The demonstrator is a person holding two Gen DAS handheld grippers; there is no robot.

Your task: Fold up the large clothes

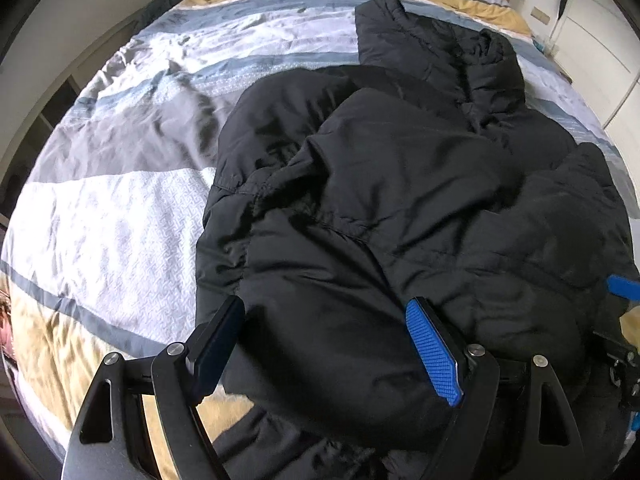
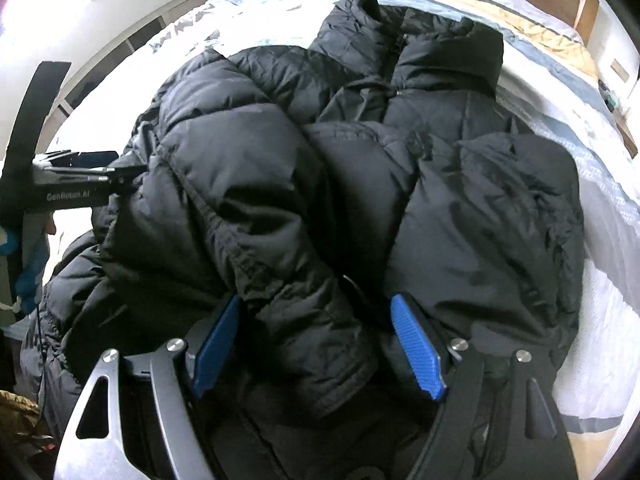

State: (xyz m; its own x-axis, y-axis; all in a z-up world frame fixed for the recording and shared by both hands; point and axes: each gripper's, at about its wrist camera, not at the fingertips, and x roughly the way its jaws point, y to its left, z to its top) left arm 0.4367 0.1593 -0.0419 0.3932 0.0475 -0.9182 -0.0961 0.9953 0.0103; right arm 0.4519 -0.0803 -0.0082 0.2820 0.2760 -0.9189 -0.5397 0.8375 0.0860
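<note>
Black quilted puffer jacket (image 1: 400,184) heaped on striped duvet (image 1: 100,216) — hem cut off below; left gripper (image 1: 332,344) and right gripper (image 2: 316,344) both spread apart.

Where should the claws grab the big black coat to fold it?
Probably the bottom edge of the coat, coming in from the foot of the bed. That edge lies nearest both open claws, left and right, while the collar points away, so lifting it folds the coat in half.

striped bed (image 1: 120,208), black puffer jacket (image 1: 400,184) atop
</note>
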